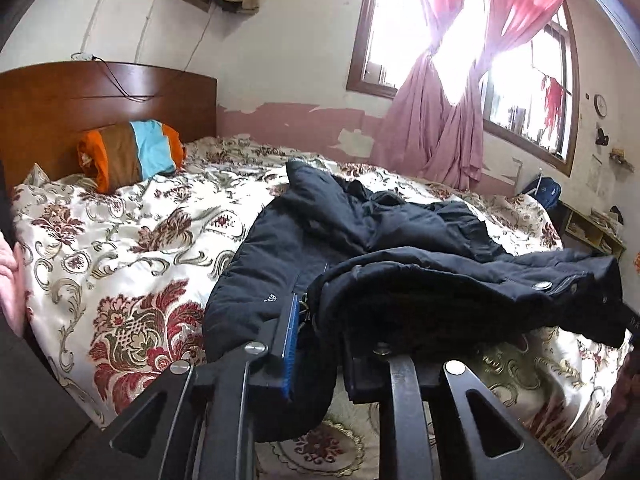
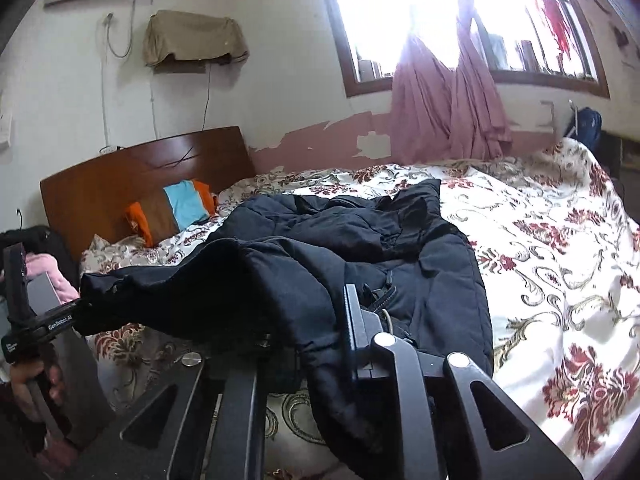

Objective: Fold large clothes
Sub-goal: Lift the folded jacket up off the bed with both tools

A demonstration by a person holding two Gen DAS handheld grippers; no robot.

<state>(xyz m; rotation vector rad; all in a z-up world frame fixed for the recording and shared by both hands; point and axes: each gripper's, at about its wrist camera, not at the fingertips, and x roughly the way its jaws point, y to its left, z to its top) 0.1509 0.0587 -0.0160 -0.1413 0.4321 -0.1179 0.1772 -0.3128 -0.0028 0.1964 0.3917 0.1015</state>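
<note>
A large black padded jacket [image 1: 360, 240] lies crumpled on the floral bedspread [image 1: 132, 248]; it also shows in the right wrist view [image 2: 360, 248]. My left gripper [image 1: 320, 336] is shut on the jacket's near hem and holds it lifted; fabric drapes over the fingers. My right gripper [image 2: 316, 332] is shut on the same hem further along, with fabric hanging over it. A stretch of the hem spans between the two grippers. The left gripper [image 2: 76, 312] shows at the left edge of the right wrist view.
A striped orange, brown and blue pillow [image 1: 132, 152] lies against the wooden headboard [image 1: 100, 100]. Pink curtains [image 1: 440, 132] hang at the window behind the bed. A shelf [image 1: 592, 228] stands at the far right. Pink cloth [image 2: 52, 276] lies left of the bed.
</note>
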